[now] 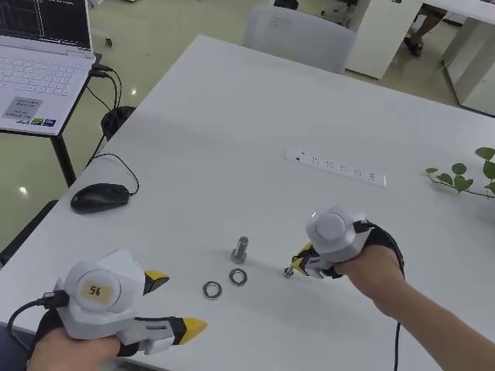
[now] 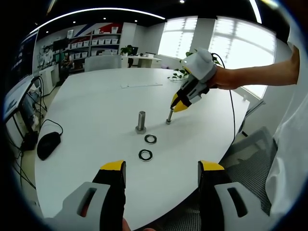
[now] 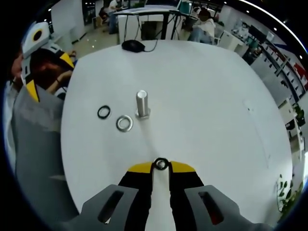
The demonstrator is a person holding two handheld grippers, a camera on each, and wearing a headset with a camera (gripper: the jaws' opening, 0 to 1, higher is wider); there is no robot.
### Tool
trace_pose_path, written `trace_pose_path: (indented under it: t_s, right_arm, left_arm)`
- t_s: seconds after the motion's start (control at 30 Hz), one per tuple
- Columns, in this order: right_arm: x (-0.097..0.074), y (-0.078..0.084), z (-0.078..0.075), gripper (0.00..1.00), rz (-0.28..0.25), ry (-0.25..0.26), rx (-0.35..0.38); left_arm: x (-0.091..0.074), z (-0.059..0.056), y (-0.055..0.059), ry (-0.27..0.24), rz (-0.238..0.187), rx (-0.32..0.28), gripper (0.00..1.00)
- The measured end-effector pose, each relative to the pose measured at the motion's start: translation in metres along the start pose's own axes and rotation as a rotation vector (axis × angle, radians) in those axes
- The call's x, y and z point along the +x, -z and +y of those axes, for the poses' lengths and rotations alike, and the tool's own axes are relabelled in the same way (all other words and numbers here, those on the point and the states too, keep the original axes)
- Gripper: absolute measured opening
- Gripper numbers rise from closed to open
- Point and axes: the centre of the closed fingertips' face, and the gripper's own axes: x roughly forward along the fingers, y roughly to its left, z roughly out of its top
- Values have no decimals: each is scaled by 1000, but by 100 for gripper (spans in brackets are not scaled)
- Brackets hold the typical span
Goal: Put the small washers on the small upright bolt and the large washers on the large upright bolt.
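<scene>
Washer [image 3: 157, 164] clamped in our right gripper [image 1: 300, 264] just over the small bolt [image 1: 288, 271] for dropping on, left gripper [image 2: 161, 166] open.

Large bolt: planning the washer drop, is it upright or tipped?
Upright: the large bolt stands head-down on the table, shaft pointing up.
</scene>
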Motion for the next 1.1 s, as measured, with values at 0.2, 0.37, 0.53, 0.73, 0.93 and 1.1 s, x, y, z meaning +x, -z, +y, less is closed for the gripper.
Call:
trace_pose_path:
  t_s: [0.2,0.37,0.53,0.73,0.93,1.1]
  right_arm:
    - [2,1,0,13,11,-5,-3]
    - [2,2,0,13,19,-11,2]
    - [4,4,2,13,30,-16,4]
    - [10,5,3,13,43,-21,-3]
    - [20,11,4,13,63,-25,-4]
    - [26,16,3,13,71,-24,4]
  left_arm:
    - [0,-1,0,2,2,-1,60]
    - [0,-1,1,0,2,-2,60]
    - [-1,0,1,-1,2,-1,60]
    - [-2,1,1,-5,1,-3,60]
    - [-4,2,1,-9,2,-4,60]
    - [-5,4,3,-14,4,-9,60]
